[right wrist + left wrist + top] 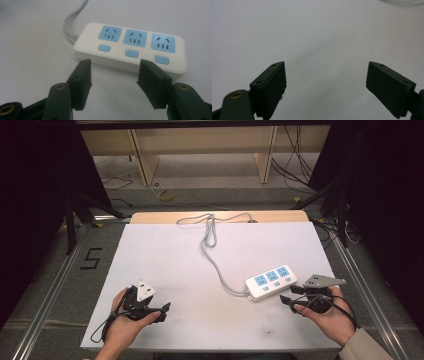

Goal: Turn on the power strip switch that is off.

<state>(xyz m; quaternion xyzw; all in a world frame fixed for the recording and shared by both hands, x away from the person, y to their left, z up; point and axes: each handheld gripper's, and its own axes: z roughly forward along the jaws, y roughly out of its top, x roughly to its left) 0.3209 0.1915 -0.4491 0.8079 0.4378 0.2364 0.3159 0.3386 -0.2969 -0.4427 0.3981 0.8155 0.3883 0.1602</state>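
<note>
— Where do I stand with the right gripper (pixel 113 72)?

— Your jaws are spread wide and hold nothing. They sit just short of the power strip (pixel 132 47), on its near long side — a placement that, I judge, lines you up to close across its white body.

— And the left gripper (pixel 325 75)?

— Also wide, also empty. It hovers over bare white table (pixel 312 32), well apart from the power strip, to its left. I read it as waiting in reserve.

— The strip itself?

— It lies flat near the table's right edge, three blue sockets up, none with a plug in it. Each socket has a blue switch on its near side.

— Beyond it?

— Its grey cable (pixel 216 262) leaves the strip's left end and runs away across the table, looping near the far edge. So I'd expect some drag if I lift the strip.

— Any boxes, trays?

— None near the strip.
</note>
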